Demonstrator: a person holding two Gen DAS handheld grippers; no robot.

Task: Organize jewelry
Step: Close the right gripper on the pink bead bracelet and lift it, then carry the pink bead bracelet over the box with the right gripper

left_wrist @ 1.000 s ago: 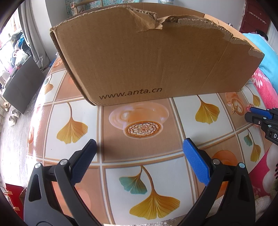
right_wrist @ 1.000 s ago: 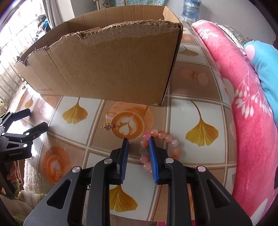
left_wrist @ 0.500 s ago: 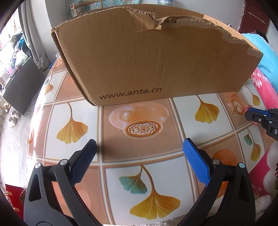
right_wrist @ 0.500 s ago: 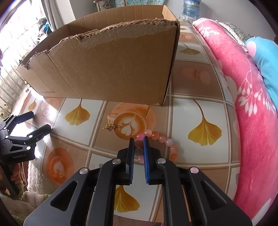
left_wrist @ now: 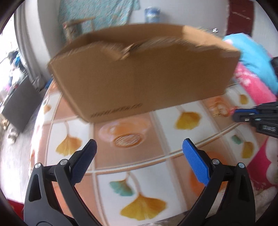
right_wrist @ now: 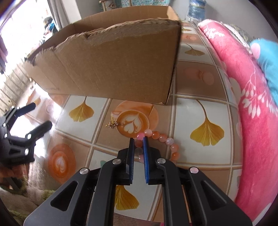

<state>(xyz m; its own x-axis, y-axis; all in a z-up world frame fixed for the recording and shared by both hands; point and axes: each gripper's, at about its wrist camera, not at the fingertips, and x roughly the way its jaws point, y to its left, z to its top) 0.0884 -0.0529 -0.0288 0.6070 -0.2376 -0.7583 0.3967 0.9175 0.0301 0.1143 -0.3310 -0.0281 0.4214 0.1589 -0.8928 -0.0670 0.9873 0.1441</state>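
A pink and orange bead bracelet point(right_wrist: 163, 139) lies on the tiled tabletop in the right wrist view. My right gripper point(right_wrist: 138, 140) is shut on the bracelet's left side, with beads pinched between its blue pads. A small gold chain point(right_wrist: 112, 124) lies on the tabletop to the left of the bracelet. A brown cardboard box point(right_wrist: 113, 66) stands behind them, and it also shows in the left wrist view point(left_wrist: 142, 73). My left gripper point(left_wrist: 139, 147) is open and empty above the tabletop, in front of the box. The left wrist view is blurred.
A pink flowered blanket point(right_wrist: 252, 104) runs along the table's right side, with a blue cushion point(right_wrist: 267, 57) on it. The tabletop point(right_wrist: 199, 111) has a ginkgo leaf and coffee cup pattern. A water bottle point(right_wrist: 197, 8) stands behind the box.
My right gripper has closed on the bracelet's left side. The left wrist view has shifted and blurred, showing more of the room above the box; the left gripper stays open.
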